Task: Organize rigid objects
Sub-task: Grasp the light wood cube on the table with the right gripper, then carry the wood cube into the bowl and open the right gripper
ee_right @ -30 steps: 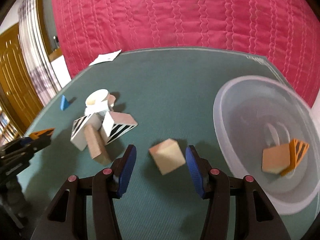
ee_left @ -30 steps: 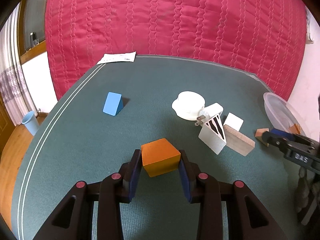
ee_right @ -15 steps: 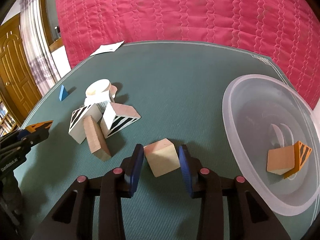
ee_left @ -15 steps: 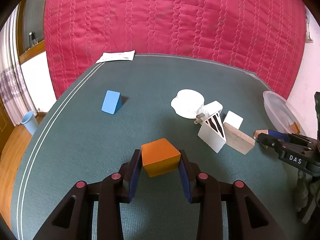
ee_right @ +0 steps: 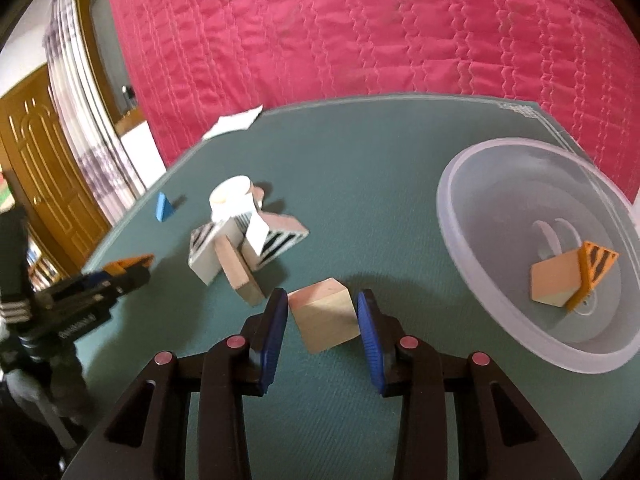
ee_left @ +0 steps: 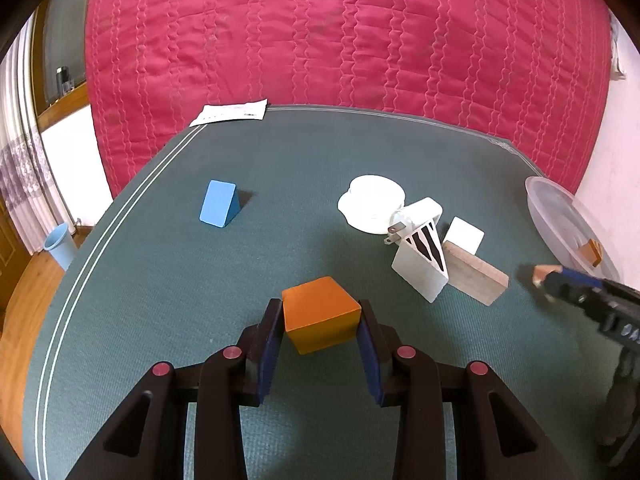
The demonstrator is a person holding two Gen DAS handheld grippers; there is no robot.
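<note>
While both tools reach low, level over the green table (ee_left: 160, 280), left gripper (ee_left: 320, 320) clamps the orange block (ee_left: 320, 314); right gripper (ee_right: 323, 316) pinches the tan wooden cube (ee_right: 325, 314), just beside the clear bowl (ee_right: 452, 208).

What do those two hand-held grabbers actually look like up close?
Both look alike. The left gripper and right gripper each have a black plastic frame of angular struts with triangular cut-outs, joined by round red rivets. The fingers carry ribbed blue pads on their inner faces. Seen from the side, the left gripper's body bears white lettering, too blurred to read. No cables or sleeves show.
</note>
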